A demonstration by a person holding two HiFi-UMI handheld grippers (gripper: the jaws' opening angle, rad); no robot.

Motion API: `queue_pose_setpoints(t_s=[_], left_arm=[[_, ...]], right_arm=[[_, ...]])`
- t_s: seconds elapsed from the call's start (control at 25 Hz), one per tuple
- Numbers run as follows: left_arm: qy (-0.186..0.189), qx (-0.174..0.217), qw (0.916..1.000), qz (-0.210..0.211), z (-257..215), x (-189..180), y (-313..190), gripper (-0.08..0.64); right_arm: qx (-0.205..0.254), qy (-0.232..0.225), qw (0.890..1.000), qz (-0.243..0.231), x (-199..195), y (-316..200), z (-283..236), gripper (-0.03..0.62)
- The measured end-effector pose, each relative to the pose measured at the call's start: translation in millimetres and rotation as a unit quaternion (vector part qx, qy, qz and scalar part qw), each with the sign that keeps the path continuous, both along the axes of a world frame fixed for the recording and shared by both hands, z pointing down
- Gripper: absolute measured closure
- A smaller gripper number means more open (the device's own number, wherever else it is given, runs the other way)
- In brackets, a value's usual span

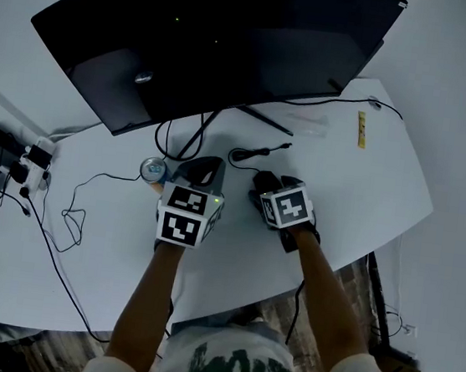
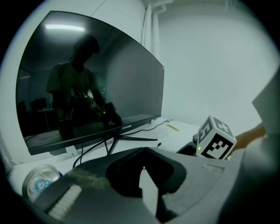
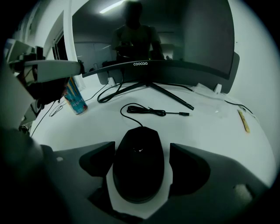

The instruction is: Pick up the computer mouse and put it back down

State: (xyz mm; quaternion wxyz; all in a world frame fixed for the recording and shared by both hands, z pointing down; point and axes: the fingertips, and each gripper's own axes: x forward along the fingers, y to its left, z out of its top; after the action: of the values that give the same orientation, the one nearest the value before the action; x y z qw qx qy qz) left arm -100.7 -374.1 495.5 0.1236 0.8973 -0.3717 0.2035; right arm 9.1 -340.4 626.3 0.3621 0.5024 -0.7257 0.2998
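Two grippers sit low over the white table [image 1: 358, 196], side by side at its near-middle, w/ the big curved monitor [image 1: 217, 44] on the far side.

R gripper [image 3: 142, 148]: jaws wide apart, straddling the black computer mouse [image 3: 139, 168]. Mouse lies flat on the table between them, nose pointing far, toward the monitor. L jaw pad is right up against the mouse's side, maybe touching; R pad has a thin strip of table showing between it and the mouse. No clamp on it. The mouse cable [image 3: 146, 110] runs from the nose and loops in a loose coil just beyond, plug end lying out to the right, short of the monitor stand.

L gripper [image 2: 143, 151]: jaw tips drawn together, nothing between them, only a sliver of table seen through the gap behind the tips. It points toward the monitor, just left of the R gripper, whose marker cube [image 2: 215, 141] shows at the right of the left gripper view.

Drink can [image 1: 152, 169] stands upright just left of the L gripper's jaws. Yellow strip [image 1: 361, 129] lies far right on the table. Power strip [image 1: 32, 160] w/ plugs and thin cords sits at the far-left edge.
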Motion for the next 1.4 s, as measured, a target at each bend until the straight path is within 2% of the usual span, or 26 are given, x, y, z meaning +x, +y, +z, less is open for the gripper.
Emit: queue_pose_setpoints(t_s=[0.32, 0.48, 0.72, 1.04, 1.4], left_arm=[[0.000, -0.003, 0.9999, 0.010, -0.3, 4.6, 1.2, 0.558], [-0.001, 0.000, 1.0000, 0.008, -1.3, 2.1, 1.9, 0.558], [-0.004, 0.003, 1.0000, 0.006, -5.3, -3.5, 4.8, 0.558], [0.001, 0.015, 0.9999, 0.007, -25.5, -0.8, 12.4, 0.558], [0.016, 0.019, 0.9997, 0.000, -45.5, 14.1, 23.1, 0.558]], right_arm=[[-0.009, 0.002, 1.000, 0.007, 1.1, -1.4, 0.8, 0.214], [-0.015, 0.006, 1.000, 0.005, 0.8, -0.3, -0.1, 0.278], [-0.024, 0.002, 1.000, 0.013, 1.0, 3.1, -1.3, 0.282], [0.013, -0.027, 0.999, 0.037, 4.9, 5.9, -36.4, 0.282], [0.067, -0.033, 0.996, 0.039, 24.3, 6.1, -93.1, 0.282]])
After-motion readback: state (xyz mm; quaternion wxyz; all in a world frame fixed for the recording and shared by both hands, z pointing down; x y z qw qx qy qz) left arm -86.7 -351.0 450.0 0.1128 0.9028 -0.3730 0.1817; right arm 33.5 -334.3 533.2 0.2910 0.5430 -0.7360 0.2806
